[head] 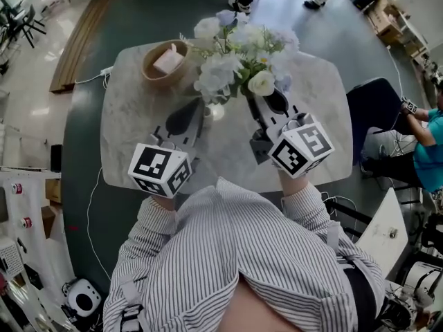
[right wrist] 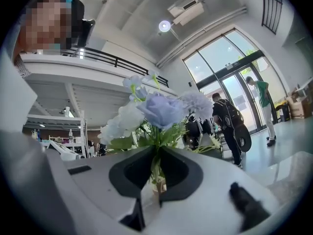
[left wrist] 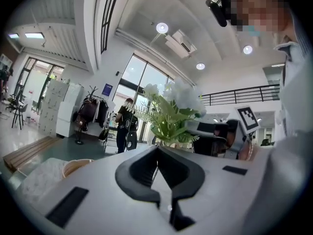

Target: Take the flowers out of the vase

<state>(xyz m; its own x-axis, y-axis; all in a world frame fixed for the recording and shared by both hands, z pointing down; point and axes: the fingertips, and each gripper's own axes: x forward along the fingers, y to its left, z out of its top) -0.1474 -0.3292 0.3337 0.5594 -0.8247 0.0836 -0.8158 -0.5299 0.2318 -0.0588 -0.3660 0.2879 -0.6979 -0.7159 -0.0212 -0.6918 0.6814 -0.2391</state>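
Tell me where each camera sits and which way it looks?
Head view: on the person's head, facing steeply down at table, flowers, left gripper, right gripper; striped shirt shows.
Left gripper view: on the left gripper, facing level along its jaws toward the flowers; shirt at right.
Right gripper view: on the right gripper, level along jaws shut on the flowers; shirt at left.
Shared: all see the flowers.

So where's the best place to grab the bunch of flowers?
By the green stems, just under the blooms, coming in level from the side. The stems stand upright in one thin bundle that fits between jaws, while the blooms are wide and soft. The right gripper is shut on the stems there.
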